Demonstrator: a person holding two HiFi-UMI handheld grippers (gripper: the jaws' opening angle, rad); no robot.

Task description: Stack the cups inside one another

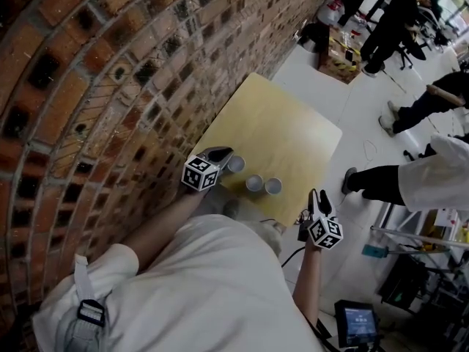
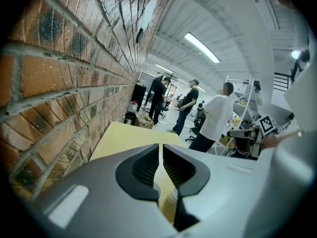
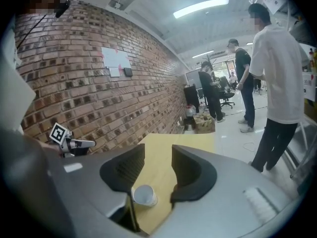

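Note:
Three small white cups stand in a row on the yellow table (image 1: 286,123): one (image 1: 236,164) on the left, one (image 1: 253,182) in the middle, one (image 1: 272,186) on the right. My left gripper (image 1: 222,153) hovers just beside the left cup by the brick wall; in the left gripper view its jaws (image 2: 161,152) stand almost together with nothing between them, and two cup rims (image 2: 155,188) show beneath. My right gripper (image 1: 318,195) is open off the table's near right edge. In the right gripper view one cup (image 3: 144,195) shows low in the gap of the right gripper (image 3: 157,155), untouched.
A brick wall (image 1: 110,86) runs along the table's left side. Several people (image 1: 410,182) stand on the white floor to the right and at the back. A cardboard box (image 3: 204,124) sits past the table's far end. A small screen (image 1: 357,323) lies near my feet.

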